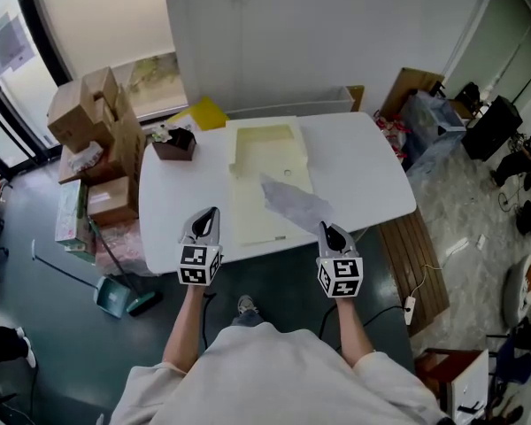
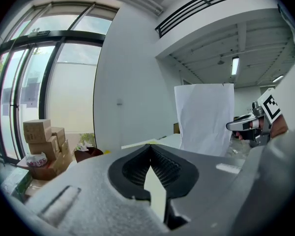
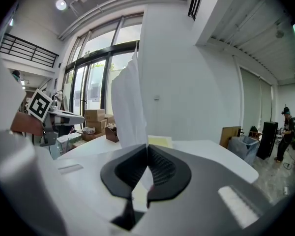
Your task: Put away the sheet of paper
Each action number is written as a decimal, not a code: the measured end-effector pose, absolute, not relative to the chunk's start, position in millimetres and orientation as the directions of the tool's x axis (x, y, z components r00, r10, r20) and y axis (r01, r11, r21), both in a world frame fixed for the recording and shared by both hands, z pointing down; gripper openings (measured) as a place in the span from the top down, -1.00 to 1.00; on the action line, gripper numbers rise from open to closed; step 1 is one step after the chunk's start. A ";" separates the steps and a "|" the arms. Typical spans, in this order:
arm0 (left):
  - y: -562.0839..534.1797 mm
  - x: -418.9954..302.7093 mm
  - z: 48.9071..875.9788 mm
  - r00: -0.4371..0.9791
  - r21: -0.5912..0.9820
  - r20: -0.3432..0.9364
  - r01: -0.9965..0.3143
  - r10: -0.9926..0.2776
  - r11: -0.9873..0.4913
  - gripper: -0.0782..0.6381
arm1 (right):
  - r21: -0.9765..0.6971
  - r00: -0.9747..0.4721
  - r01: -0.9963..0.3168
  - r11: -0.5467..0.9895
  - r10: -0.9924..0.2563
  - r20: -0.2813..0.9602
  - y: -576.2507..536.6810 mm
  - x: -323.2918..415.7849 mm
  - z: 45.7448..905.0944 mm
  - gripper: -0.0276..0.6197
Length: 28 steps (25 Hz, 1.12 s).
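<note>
- Right claw (image 1: 327, 228) is clamped on the thin white sheet of paper (image 1: 294, 200) above the white counter (image 1: 363, 171).
- Left claw (image 1: 211, 212) is together, empty.
- Sheet lifted; putting away not yet done.

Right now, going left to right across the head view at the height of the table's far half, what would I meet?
Stacked cardboard boxes → small brown box → cream tray → blue-grey bin. I left out the sheet of paper because it overlaps the tray.
</note>
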<state>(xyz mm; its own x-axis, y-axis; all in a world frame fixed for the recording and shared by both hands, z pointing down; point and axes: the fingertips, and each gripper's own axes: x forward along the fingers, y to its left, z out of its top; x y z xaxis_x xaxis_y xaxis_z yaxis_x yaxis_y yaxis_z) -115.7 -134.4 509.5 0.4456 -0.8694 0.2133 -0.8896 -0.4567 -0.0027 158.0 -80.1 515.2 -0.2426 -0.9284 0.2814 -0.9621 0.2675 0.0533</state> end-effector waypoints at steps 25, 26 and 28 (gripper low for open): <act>-265.9 -160.8 525.4 0.421 0.002 0.253 -0.901 -0.871 -0.435 0.77 | 0.043 -0.280 -0.954 0.297 -0.931 0.232 -227.3 109.6 497.8 0.91; -265.8 -159.6 526.1 0.414 0.000 0.257 -0.904 -0.873 -0.428 0.77 | 0.029 -0.289 -0.952 0.303 -0.930 0.226 -228.3 110.2 496.8 0.91; -264.7 -155.1 527.7 0.401 -0.005 0.267 -0.909 -0.876 -0.417 0.77 | 0.000 -0.310 -0.948 0.317 -0.926 0.216 -230.4 113.1 494.5 0.91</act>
<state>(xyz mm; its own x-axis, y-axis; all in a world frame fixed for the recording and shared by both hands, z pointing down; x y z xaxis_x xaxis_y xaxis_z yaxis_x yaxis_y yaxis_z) -155.1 -264.7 527.7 0.4008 -0.8765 0.2666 -0.9089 -0.4170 -0.0045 113.1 -230.4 494.5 -0.3096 -0.9260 0.2159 -0.9484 0.3171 -0.0003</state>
